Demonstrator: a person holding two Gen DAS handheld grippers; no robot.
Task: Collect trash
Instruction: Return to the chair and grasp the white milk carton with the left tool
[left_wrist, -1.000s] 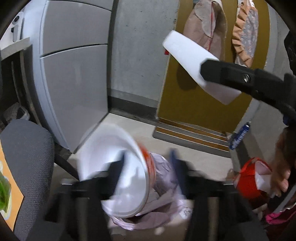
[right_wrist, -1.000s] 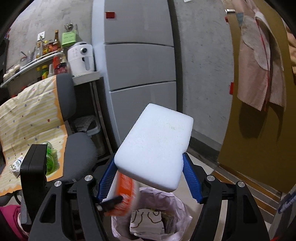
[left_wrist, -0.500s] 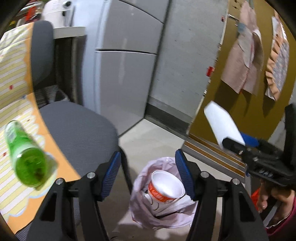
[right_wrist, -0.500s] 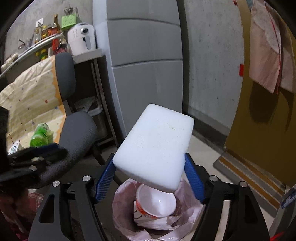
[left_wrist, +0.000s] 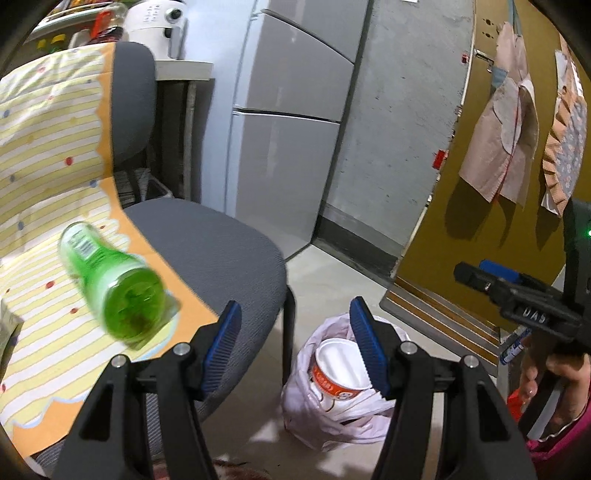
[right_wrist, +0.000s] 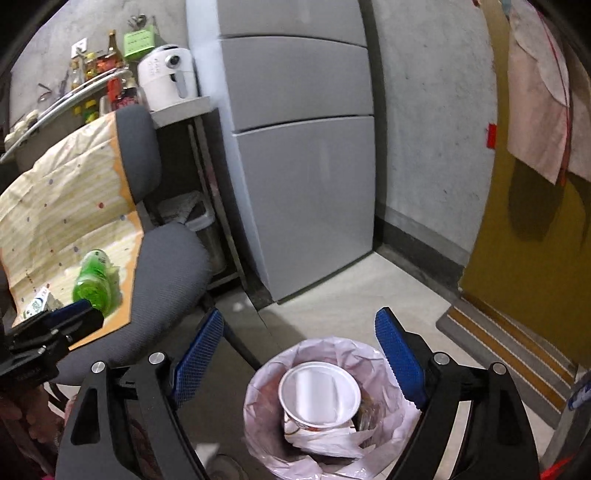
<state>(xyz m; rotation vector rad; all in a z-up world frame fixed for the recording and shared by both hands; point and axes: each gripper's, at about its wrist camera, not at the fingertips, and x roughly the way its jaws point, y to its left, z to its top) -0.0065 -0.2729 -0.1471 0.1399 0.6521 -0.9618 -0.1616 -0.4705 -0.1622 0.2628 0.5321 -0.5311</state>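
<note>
Gaping empty, both tools, left (left_wrist: 295, 345) and right (right_wrist: 299, 356), frame the bagged white cup (right_wrist: 319, 395) below.

Each black claw (right_wrist: 299, 350) has blue ribbed pads (right_wrist: 397, 354) and silver screws (right_wrist: 157, 357).

Left gripper (left_wrist: 295, 325) jaws spread wide, nothing between the blue pads, right gripper (right_wrist: 299, 339) likewise agape (empty too), hand (left_wrist: 554, 373) gripping its handle
</note>
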